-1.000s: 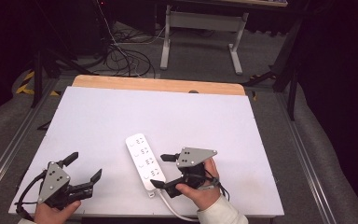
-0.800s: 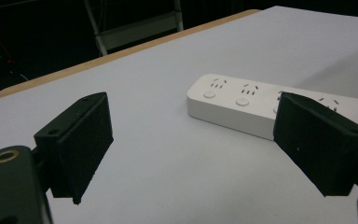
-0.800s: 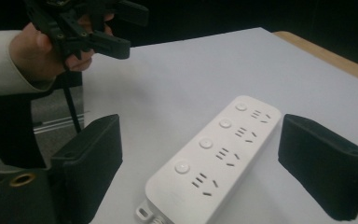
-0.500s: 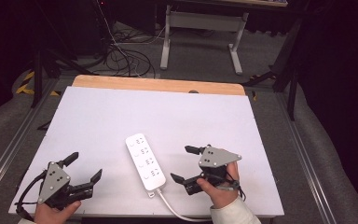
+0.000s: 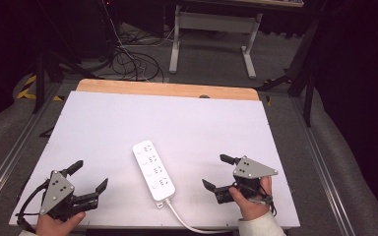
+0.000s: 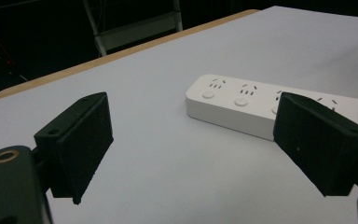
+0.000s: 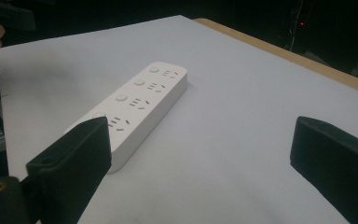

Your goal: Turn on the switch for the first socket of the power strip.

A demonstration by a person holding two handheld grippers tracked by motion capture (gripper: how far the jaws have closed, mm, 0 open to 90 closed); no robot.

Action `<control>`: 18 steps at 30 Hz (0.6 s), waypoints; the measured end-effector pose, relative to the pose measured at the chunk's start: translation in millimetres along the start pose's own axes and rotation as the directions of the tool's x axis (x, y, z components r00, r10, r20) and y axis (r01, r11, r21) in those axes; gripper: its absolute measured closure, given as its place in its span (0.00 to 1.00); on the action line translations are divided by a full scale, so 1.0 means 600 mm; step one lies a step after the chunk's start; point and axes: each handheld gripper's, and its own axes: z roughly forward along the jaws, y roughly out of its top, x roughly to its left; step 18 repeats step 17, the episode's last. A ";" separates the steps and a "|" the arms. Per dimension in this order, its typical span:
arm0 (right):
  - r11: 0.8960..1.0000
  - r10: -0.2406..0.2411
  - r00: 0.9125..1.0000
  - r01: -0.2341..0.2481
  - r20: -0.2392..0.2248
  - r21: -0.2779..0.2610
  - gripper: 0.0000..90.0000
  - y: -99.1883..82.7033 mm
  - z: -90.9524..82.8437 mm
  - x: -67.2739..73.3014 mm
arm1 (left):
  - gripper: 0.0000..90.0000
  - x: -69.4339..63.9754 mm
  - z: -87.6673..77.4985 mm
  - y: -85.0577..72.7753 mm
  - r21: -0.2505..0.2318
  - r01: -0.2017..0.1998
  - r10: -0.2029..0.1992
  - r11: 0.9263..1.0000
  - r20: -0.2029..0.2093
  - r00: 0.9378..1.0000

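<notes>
A white power strip [image 5: 153, 170] lies flat on the table [image 5: 103, 128], near its front edge and roughly midway between the two hands, with its cord [image 5: 187, 223] trailing off toward the person. The right claw [image 5: 216, 172] sits well clear of the strip on its right side; its jaws have just been opening and now stand wide apart with nothing between them, only bare table showing in the gap in the right gripper view, where the strip [image 7: 135, 109] lies off to one side behind one jaw. This looks like the end of a placing or nudging step, the strip set down and let go, or else a pause ahead of a fresh grasp. The left claw [image 5: 89, 178] rests low at the front left, also spread wide and empty, apart from the strip, which shows ahead of it in the left gripper view [image 6: 242, 105]. If the strip is to be handled again, the next move would call for bringing one claw in across its narrow width and squaring the jaws to its long sides before closing.
</notes>
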 end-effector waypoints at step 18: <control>0.994 0.102 0.990 -0.105 0.099 0.025 0.05 -0.079 -0.037 -0.034 | 0.14 -0.001 0.003 -0.001 0.014 -0.002 0.002 1.000 0.008 1.000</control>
